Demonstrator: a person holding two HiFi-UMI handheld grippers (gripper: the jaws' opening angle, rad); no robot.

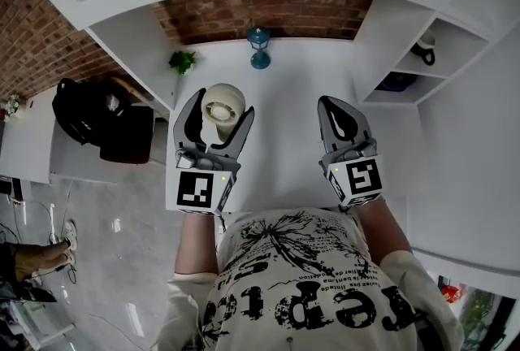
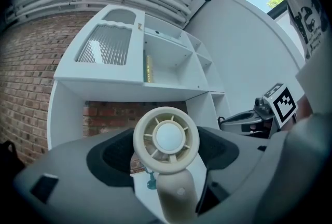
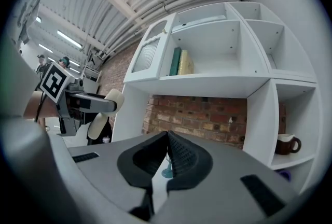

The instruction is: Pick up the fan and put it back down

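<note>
Left tool (image 1: 223,107) gripping, right tool (image 1: 329,106) closed

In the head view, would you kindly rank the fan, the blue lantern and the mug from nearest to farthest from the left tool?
1. fan: held between the jaws of the left tool.
2. blue lantern: ahead, at the back of the desk.
3. mug: far right, in a shelf cubby.

One fan (image 1: 223,107) is showing. Two grippers are showing: left gripper (image 1: 221,107), right gripper (image 1: 331,103). One blue lantern (image 1: 258,47) is standing on the worktop (image 1: 284,97). One green plant (image 1: 182,61), two books (image 3: 181,62) and one mug (image 3: 285,144) are showing.
</note>
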